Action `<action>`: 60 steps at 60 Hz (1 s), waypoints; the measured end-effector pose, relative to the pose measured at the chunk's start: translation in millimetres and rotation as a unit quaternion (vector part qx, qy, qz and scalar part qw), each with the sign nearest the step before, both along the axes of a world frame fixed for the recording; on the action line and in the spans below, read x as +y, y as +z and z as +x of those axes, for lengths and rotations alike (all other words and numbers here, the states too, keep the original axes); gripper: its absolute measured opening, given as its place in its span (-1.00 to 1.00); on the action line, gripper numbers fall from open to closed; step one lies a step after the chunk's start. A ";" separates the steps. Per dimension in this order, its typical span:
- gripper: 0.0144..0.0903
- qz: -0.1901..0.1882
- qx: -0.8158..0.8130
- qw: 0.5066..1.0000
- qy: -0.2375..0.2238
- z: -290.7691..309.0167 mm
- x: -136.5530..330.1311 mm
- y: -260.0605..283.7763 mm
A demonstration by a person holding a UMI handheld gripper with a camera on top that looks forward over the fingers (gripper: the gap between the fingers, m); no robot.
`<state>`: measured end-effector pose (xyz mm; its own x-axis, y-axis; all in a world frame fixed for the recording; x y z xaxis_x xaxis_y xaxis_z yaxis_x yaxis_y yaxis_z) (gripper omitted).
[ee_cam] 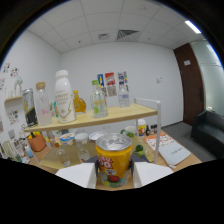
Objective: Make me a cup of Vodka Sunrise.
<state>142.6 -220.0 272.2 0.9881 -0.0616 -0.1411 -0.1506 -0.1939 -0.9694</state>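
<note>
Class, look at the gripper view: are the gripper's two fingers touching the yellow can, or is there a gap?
Touching. In the gripper view, the yellow can sits between the gripper fingers, and both white fingers press against its sides with no visible gap.

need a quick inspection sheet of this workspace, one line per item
surface: light wooden table with a raised wooden shelf on white legs
job's things: yellow-orange metal drink can with a silver top, held upright between the fingers
clutter: tall white plastic bottle, clear bottle with a green label, amber bottle and dark can on the shelf; small cups and jars underneath; white papers on the table
grippers: gripper, its white fingers pressing the can from both sides
cables: nothing seen
surroundings: white wall with posters, dark brown door, black sofa, ceiling light
</note>
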 end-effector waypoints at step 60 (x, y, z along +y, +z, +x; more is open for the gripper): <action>-0.03 -0.073 -0.693 0.709 0.104 -36.3 18.6 -82.4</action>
